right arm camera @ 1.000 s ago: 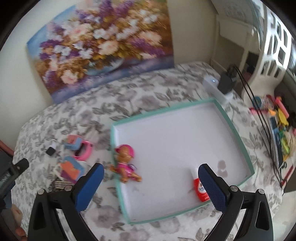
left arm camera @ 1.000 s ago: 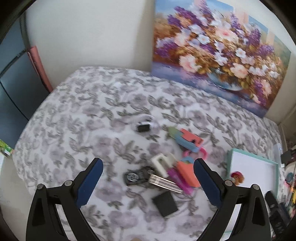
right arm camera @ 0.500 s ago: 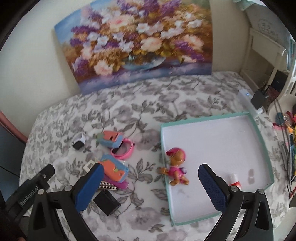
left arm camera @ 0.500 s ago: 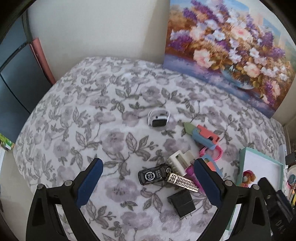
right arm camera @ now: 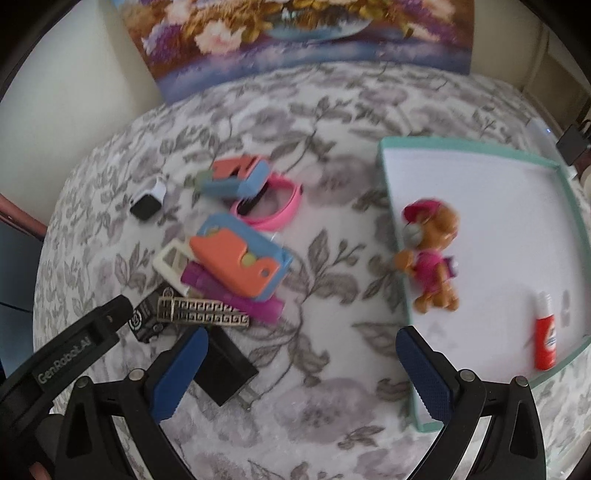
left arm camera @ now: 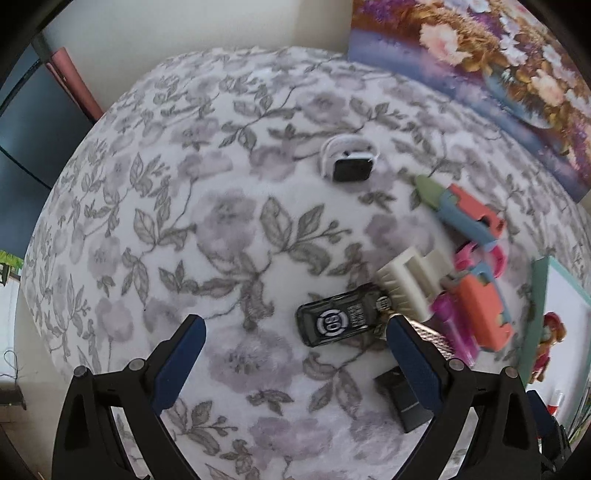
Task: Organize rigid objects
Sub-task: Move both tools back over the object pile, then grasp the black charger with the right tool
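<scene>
Small objects lie piled on a floral bedspread: a black toy car (left arm camera: 341, 319), a cream clip (left arm camera: 410, 282), a white smartwatch (left arm camera: 349, 160), orange-and-blue toys (right arm camera: 242, 264), a pink band (right arm camera: 271, 203), a purple tube (right arm camera: 236, 295), a gold patterned bar (right arm camera: 203, 312) and a black charger (right arm camera: 225, 373). My left gripper (left arm camera: 295, 349) hovers open just short of the car. My right gripper (right arm camera: 301, 363) is open over bare bedspread between the pile and the teal-rimmed tray (right arm camera: 469, 147), which holds a puppy figurine (right arm camera: 430, 254) and a red-and-white tube (right arm camera: 546, 339).
A flower painting (right arm camera: 295, 33) leans on the wall behind the bed. A dark cabinet (left arm camera: 26, 122) stands off the bed's left edge. A white device and cables (right arm camera: 565, 136) sit beyond the tray. The left gripper's body (right arm camera: 70, 354) shows at the right wrist view's lower left.
Both grippers have moved down and closer to the bed. The left one has neared the toy car; the right one has swung left from the tray towards the pile. Neither has gripped anything.
</scene>
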